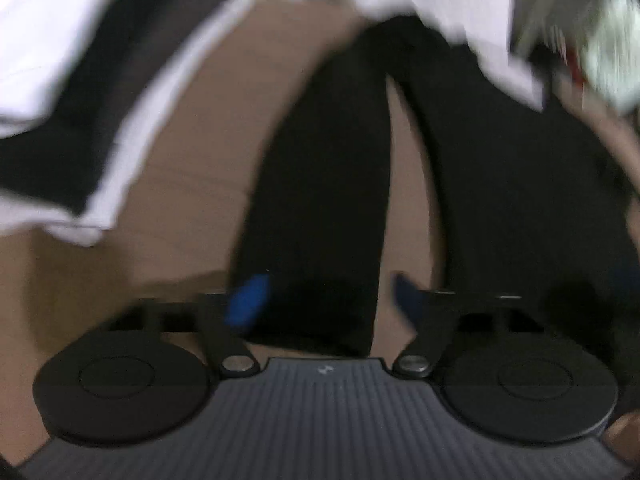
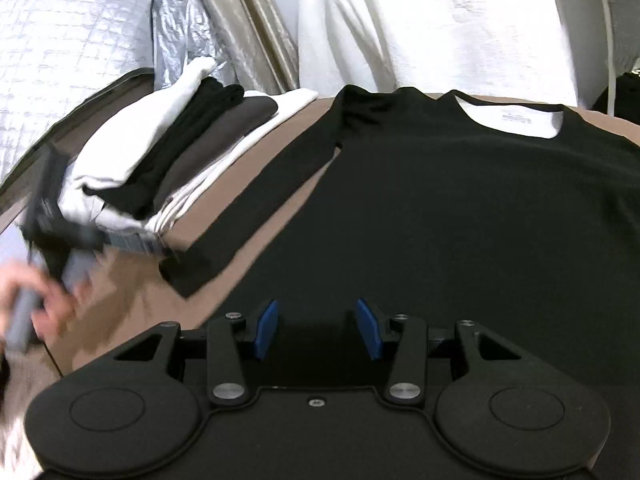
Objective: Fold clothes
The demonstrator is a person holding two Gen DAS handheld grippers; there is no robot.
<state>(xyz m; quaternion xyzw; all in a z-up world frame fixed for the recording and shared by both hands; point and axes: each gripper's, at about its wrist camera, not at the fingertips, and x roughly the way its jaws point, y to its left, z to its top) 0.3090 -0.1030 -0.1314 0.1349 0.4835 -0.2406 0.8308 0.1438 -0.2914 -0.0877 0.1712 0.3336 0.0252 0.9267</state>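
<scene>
To your left, the stack of folded clothes (image 2: pixel 168 152) blocks the far-left corner of the brown bed surface (image 2: pixel 120 280). A bare brown strip runs between that stack and the black shirt's sleeve (image 2: pixel 256 200); your left hand-held gripper (image 1: pixel 324 300) hangs over the sleeve end there. Pillows (image 2: pixel 440 20) wall off the far edge. Your right hand-held gripper (image 2: pixel 318 328) has the flat black shirt (image 2: pixel 460 208) ahead, nothing standing on it.

Plain black shirt (image 2: pixel 460 200) on tan surface (image 2: pixel 132 280); white, black and grey folded stack (image 2: pixel 172 160); blue gripper pads (image 2: pixel 266 330)
</scene>
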